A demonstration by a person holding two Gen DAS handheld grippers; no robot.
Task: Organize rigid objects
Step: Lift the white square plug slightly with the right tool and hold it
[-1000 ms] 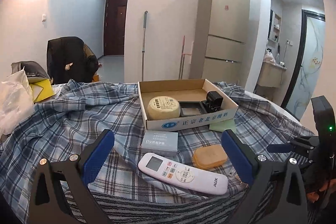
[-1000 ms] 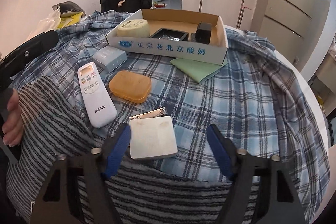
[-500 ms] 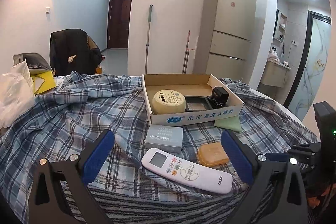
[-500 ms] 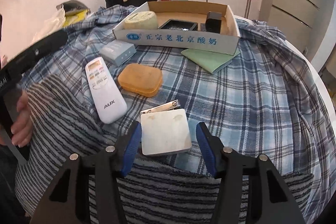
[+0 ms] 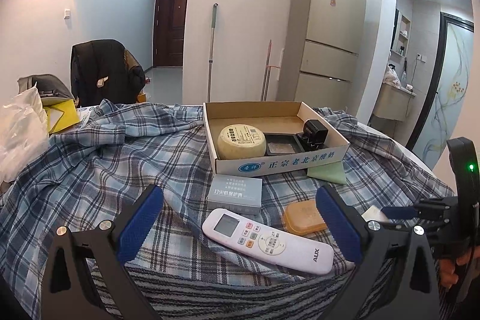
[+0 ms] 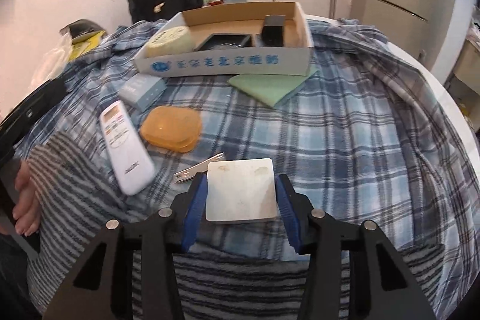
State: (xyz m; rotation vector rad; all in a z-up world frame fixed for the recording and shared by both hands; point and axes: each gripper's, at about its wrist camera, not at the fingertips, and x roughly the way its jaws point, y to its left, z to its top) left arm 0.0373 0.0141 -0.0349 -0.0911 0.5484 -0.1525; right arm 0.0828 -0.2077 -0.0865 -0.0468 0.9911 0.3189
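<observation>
A flat white square block (image 6: 240, 194) sits between the blue pads of my right gripper (image 6: 241, 180). The jaws are closing, both pads touch its sides, and it looks sharp while the cloth behind is blurred. Metal nail clippers (image 6: 195, 171) lie just to its left. My left gripper (image 5: 238, 194) hangs open above a white remote (image 5: 267, 239), a grey box (image 5: 234, 194) and an orange case (image 5: 303, 216). Behind them a cardboard tray (image 5: 282, 167) holds a round yellow tin (image 5: 241, 141), a black dish (image 5: 280, 144) and a black adapter (image 5: 313, 134).
A green cloth (image 5: 327, 171) pokes out from under the tray's right corner. Plaid fabric covers the round table, whose white rim (image 6: 444, 98) shows at the right. A striped cloth (image 6: 240, 275) lies at the near edge. A plastic bag (image 5: 21, 125) is at the far left.
My right gripper's jaws have narrowed from wide apart to touching the white block's sides, and the block now sits higher between them. The left gripper has stayed open and still.
</observation>
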